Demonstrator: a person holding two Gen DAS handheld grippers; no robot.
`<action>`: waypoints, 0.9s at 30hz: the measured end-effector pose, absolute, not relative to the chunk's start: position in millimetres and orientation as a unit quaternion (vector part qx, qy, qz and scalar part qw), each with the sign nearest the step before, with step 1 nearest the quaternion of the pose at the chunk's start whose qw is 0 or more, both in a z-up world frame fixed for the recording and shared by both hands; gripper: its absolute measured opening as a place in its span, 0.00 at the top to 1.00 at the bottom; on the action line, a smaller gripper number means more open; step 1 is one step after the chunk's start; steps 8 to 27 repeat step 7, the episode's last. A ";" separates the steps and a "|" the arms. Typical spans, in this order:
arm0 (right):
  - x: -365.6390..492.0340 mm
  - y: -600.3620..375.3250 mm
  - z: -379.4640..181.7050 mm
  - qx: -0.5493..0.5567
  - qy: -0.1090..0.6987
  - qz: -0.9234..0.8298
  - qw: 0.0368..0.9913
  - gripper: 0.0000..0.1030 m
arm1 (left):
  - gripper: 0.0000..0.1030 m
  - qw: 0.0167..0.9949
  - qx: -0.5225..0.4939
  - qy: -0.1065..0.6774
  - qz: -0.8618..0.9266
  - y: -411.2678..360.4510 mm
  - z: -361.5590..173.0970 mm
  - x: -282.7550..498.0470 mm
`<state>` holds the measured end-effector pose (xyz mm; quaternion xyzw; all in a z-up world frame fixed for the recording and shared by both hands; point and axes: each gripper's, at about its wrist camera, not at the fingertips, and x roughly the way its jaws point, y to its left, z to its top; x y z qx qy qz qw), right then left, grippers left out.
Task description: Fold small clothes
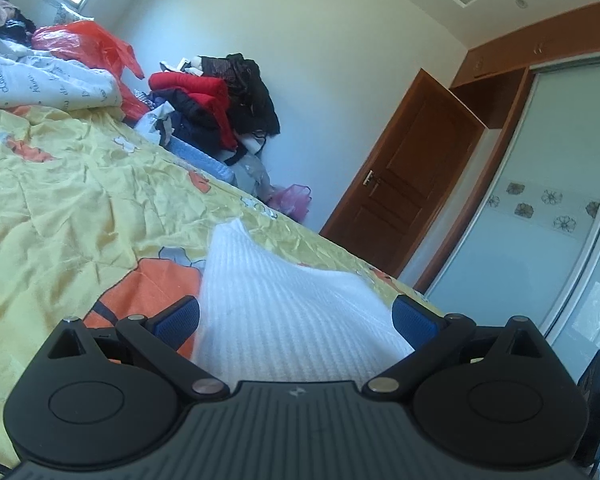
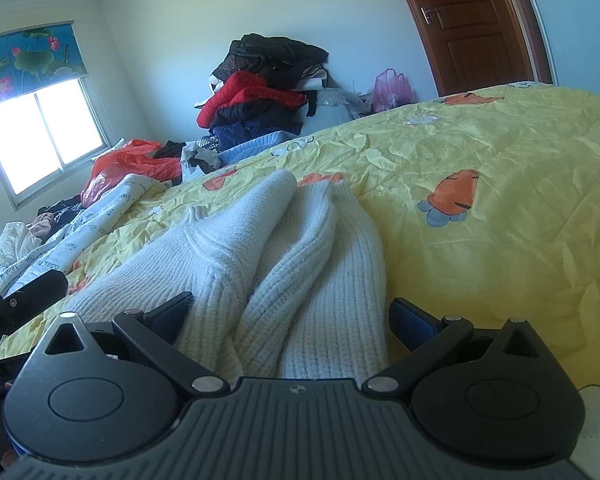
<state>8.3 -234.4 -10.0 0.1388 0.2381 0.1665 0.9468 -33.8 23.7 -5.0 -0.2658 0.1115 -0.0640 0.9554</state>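
With the white knit sweater (image 2: 284,248) rumpled on the yellow quilt (image 2: 480,152), your left gripper (image 1: 296,316) and right gripper (image 2: 290,314) straddle it with jaws spread, so close both on 1 edge evenly before lifting.

ribbed knit sweater (image 2: 300,264), matt

sweater on the bed, clothes heaped behind

the sweater (image 2: 284,248) lies on the bed (image 2: 480,152), bunched in folds, its near end between the spread fingers of the right tool (image 2: 290,316). in the left wrist view another part of the sweater (image 1: 284,312) sits between the parted fingers of the left tool (image 1: 296,316). behind the bed, against the wall, rises a pile of clothes (image 2: 260,96). right of the pile stands the door (image 2: 472,20). left of the pile a plastic bag (image 2: 124,164) rests on the bed beside a quilt (image 2: 60,240).
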 end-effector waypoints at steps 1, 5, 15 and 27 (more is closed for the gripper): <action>7.9 -233.6 -10.1 0.139 0.238 0.166 0.947 0.01 | 0.00 0.954 -0.271 0.110 -0.062 25.5 -5.5 -34.0; 8.4 -234.6 -10.2 0.139 0.238 0.167 0.947 0.01 | 0.00 0.948 -0.291 0.119 -0.056 32.6 -8.4 -31.5; 8.0 -234.0 -10.2 0.139 0.238 0.166 0.947 0.01 | 0.00 0.947 -0.294 0.122 -0.046 34.5 -9.1 -31.3; 8.0 -234.0 -10.2 0.139 0.238 0.166 0.947 0.01 | 0.00 0.947 -0.294 0.122 -0.046 34.5 -9.1 -31.3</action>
